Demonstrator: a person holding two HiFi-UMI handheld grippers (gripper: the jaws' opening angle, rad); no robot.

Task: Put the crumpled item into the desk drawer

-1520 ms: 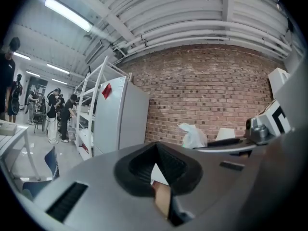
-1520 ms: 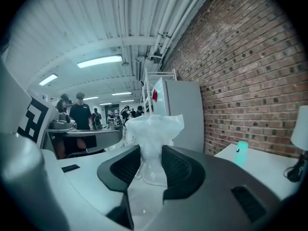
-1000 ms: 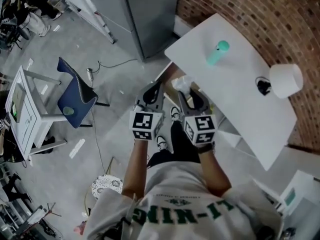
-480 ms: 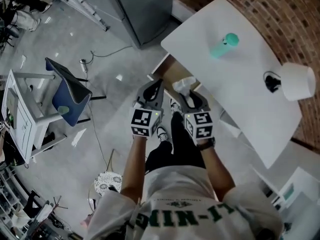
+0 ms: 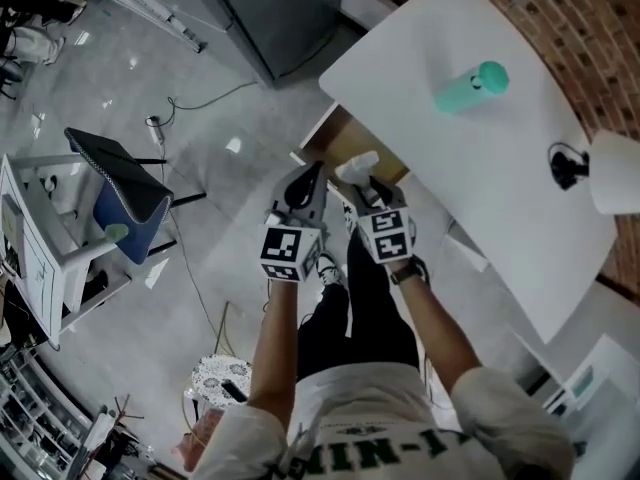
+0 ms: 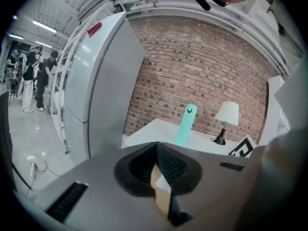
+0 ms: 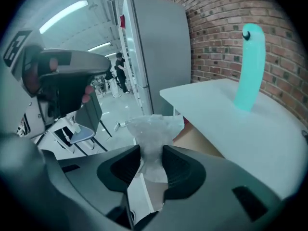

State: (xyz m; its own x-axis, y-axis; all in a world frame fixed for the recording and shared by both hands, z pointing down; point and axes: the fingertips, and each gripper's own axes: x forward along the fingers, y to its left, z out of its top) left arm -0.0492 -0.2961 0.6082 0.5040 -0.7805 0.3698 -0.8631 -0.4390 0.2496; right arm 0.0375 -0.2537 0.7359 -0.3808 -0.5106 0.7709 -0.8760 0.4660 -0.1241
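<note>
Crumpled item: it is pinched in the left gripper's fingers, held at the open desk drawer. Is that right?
Not quite. The crumpled item is pinched in the fingers of the right gripper, not the left one; the right gripper view shows it clamped between them. The rest holds: it is held at the open desk drawer.

Head view: high above the person, facing steeply down. It takes in the left gripper (image 5: 305,182), the right gripper (image 5: 361,184), the floor and the counter (image 5: 500,173) at upper right, all from well off. Left gripper view: low behind its own jaws, facing level toward the brick wall (image 6: 202,66), with the counter farther off. Right gripper view: same mounting, close to the counter's edge, facing along it. All three share the teal bottle (image 5: 472,87) and the tall grey cabinet (image 5: 280,8). The lamp (image 5: 615,173) shows in the head and left gripper views.
</note>
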